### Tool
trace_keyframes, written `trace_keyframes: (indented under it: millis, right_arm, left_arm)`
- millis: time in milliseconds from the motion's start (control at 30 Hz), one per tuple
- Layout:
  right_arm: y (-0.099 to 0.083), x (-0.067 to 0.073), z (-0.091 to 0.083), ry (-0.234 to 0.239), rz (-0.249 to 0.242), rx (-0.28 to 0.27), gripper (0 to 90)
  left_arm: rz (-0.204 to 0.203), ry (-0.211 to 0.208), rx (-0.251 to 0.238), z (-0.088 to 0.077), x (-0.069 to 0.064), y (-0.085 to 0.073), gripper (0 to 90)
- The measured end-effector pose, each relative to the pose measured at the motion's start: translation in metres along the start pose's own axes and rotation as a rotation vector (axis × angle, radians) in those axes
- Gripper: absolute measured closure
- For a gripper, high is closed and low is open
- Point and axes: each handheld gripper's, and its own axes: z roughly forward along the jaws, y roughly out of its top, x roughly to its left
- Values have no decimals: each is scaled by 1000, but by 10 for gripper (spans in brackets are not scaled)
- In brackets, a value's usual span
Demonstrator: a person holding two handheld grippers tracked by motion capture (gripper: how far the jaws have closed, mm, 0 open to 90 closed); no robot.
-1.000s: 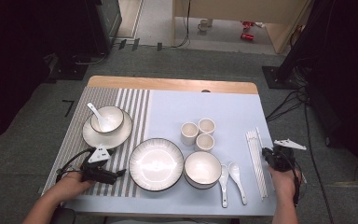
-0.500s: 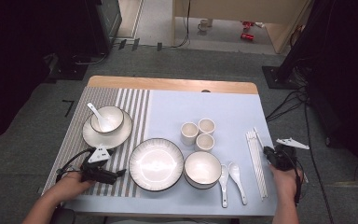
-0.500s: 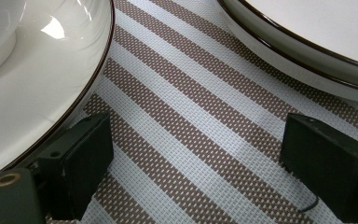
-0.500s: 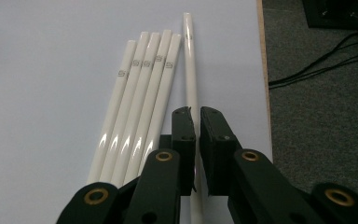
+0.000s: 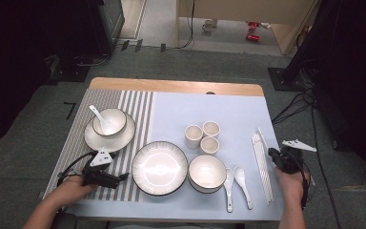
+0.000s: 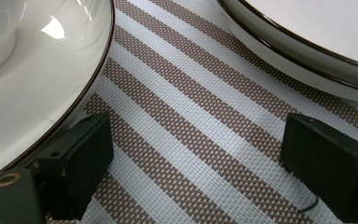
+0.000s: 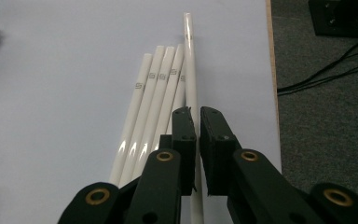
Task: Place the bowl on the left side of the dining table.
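My right gripper (image 7: 198, 114) is shut on the rightmost white chopstick (image 7: 189, 56), which runs between its jaws and reaches past the other chopsticks (image 7: 154, 93) lying beside it. In the high view that gripper (image 5: 272, 155) sits at the near right of the table, over the chopsticks (image 5: 261, 167). My left gripper (image 5: 122, 177) rests low on the striped mat (image 5: 71, 143) with its jaws open and nothing between them (image 6: 196, 154). It lies between the saucer (image 6: 28, 98) on one side and the large plate (image 6: 307, 42) on the other.
A bowl with a spoon (image 5: 108, 121) stands on the saucer at the left. The large plate (image 5: 159, 167), a bowl (image 5: 207, 172), two spoons (image 5: 236, 183) and three cups (image 5: 202, 136) stand mid-table. The table's right edge (image 7: 271, 70) runs close to the chopsticks.
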Motion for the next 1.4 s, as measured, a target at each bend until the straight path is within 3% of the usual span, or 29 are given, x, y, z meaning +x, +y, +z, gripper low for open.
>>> trace_keyframes:
  millis: [533, 1400]
  right_arm:
    - [6, 7, -2, 57, 13, 1, 851]
    - [20, 29, 9, 145, -86, 22, 851]
  left_arm:
    - [-1, -1, -1, 0, 0, 0, 94]
    - [1, 0, 2, 0, 0, 0, 94]
